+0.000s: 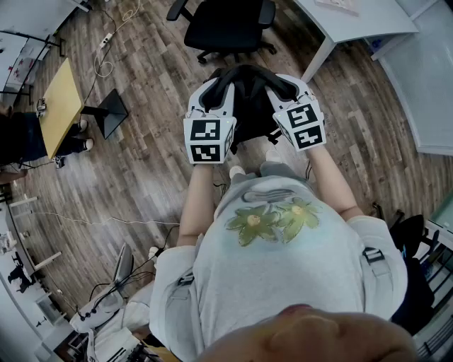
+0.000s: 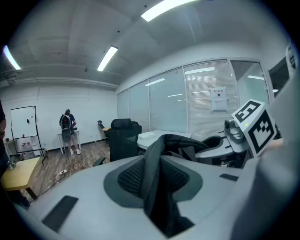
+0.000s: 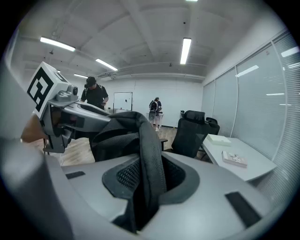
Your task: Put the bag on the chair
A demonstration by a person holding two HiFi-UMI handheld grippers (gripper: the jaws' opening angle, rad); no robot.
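A black bag (image 1: 248, 106) hangs in the air in front of me, held up by its straps between both grippers. My left gripper (image 1: 218, 83) is shut on a black mesh strap (image 2: 157, 183); the strap runs up out of its jaws. My right gripper (image 1: 282, 83) is shut on the other strap (image 3: 150, 164) in the same way. The two grippers stand side by side, close together, with the bag's body below them. A black office chair (image 1: 226, 25) stands on the wood floor just beyond the bag; it is also in the left gripper view (image 2: 123, 140) and the right gripper view (image 3: 194, 131).
A white desk (image 1: 354, 21) stands right of the chair, with a small box (image 3: 234, 159) on it. A yellow table (image 1: 60, 99) and a black stand base (image 1: 106, 113) are at the left. Cables lie on the floor. People (image 3: 154, 110) stand far back. Glass walls line the right side.
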